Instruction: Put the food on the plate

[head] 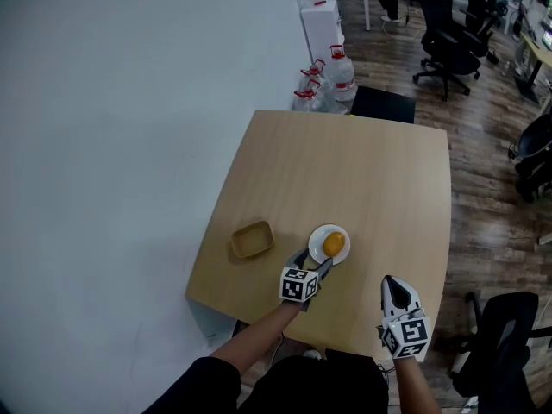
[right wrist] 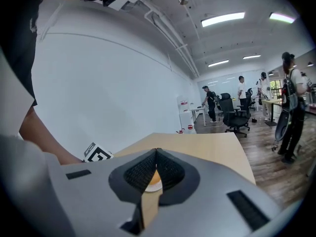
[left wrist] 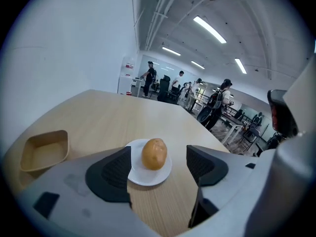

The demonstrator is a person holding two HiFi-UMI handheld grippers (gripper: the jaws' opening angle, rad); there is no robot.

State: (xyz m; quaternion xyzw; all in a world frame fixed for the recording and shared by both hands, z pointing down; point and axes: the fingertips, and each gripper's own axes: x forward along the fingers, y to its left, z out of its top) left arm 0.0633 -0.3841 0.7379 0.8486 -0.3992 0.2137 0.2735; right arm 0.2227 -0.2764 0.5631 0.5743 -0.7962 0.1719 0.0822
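A brown potato (head: 334, 244) (left wrist: 154, 154) lies on a small white plate (head: 317, 238) (left wrist: 150, 176) near the front of the wooden table (head: 345, 179). My left gripper (head: 310, 265) (left wrist: 157, 164) is open just in front of the plate, jaws apart on either side of the potato and not touching it. My right gripper (head: 391, 287) (right wrist: 156, 164) is shut and holds nothing, near the table's front edge to the right of the plate. Through the slit under its jaws a sliver of the potato (right wrist: 154, 178) and plate shows.
A shallow tan tray (head: 252, 239) (left wrist: 44, 151) sits to the left of the plate. A white wall runs along the left. Water jugs (head: 328, 78) stand beyond the far table edge; office chairs (head: 448, 24) and several people are further back.
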